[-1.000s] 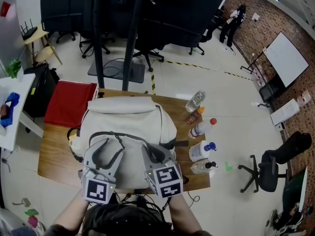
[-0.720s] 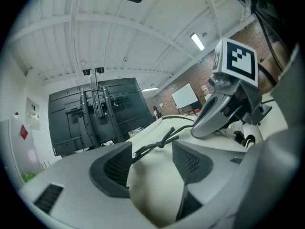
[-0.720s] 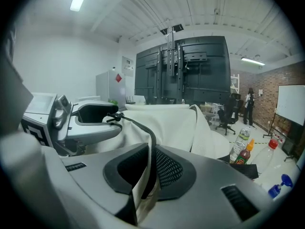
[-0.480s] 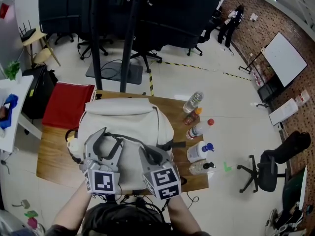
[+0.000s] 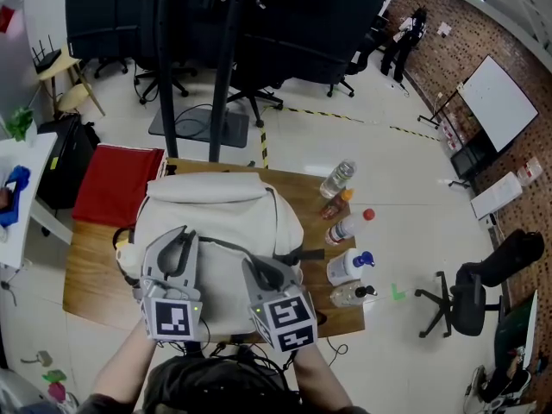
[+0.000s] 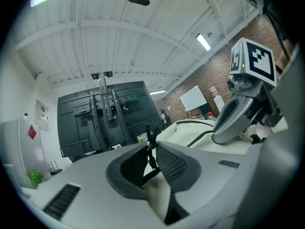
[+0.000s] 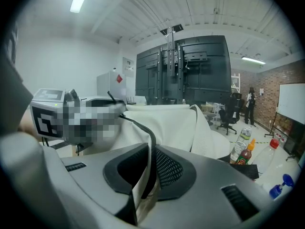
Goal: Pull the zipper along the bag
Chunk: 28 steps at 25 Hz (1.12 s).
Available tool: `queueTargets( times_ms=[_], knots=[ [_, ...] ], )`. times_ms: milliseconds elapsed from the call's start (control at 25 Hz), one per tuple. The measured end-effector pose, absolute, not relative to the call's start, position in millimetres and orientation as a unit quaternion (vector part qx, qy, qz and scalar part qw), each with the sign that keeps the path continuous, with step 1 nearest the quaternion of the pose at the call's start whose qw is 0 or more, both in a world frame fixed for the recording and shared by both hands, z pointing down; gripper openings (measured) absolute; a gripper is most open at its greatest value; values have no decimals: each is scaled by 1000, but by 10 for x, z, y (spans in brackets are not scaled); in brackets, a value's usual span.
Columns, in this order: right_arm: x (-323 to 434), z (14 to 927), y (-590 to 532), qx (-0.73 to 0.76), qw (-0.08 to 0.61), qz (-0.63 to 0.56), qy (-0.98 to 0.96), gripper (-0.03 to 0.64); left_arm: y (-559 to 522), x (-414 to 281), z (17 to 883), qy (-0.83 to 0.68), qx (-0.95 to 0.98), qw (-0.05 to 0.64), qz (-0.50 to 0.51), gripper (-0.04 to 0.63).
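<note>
Bag (image 5: 216, 218), cream-white and bulky, has a dark zipper (image 7: 140, 127) curving across

Off-white bag (image 5: 216, 218), a bulky backpack, lies flat on the wooden table (image 5: 86, 279). It covers the left and middle of the top, with its folded flap toward the far edge. The zipper (image 5: 226, 245) is a dark line curving across the bag's near half, raised as a ridge with pale fabric on both sides. The zipper pull (image 6: 150, 144) is small, black and upright at the line's left end. Whether the zipper is open or closed cannot be told.
</note>
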State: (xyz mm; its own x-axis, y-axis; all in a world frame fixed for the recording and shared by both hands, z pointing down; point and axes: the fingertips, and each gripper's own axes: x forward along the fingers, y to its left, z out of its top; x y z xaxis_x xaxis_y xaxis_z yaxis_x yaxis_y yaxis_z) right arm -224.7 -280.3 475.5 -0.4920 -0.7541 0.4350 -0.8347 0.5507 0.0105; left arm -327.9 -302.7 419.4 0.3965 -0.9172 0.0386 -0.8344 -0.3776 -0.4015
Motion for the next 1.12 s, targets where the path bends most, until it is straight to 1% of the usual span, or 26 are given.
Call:
queueTargets(
  times_ms=[160, 320, 680, 800, 1120],
  knots=[
    [-2234, 4766, -2821, 462, 198, 101, -858, 74, -3072, -3345, 4155, 537, -823, 142, -114, 65],
    [-2230, 4765, -2837, 463, 195, 108, -858, 74, -3098, -3480, 4153, 536, -830, 108, -110, 61],
    [-2246, 4774, -2867, 467, 193, 108, -856, 74, -3094, -3710, 4208, 541, -831, 76, -104, 59],
    [-2258, 4782, -2870, 469, 194, 108, -855, 74, -3112, -3898, 4218, 557, -825, 52, -87, 58],
    [-2291, 4775, -2862, 472, 194, 109, -853, 74, -2966, -4393, 4385, 587, -804, 27, -92, 59]
  ],
)
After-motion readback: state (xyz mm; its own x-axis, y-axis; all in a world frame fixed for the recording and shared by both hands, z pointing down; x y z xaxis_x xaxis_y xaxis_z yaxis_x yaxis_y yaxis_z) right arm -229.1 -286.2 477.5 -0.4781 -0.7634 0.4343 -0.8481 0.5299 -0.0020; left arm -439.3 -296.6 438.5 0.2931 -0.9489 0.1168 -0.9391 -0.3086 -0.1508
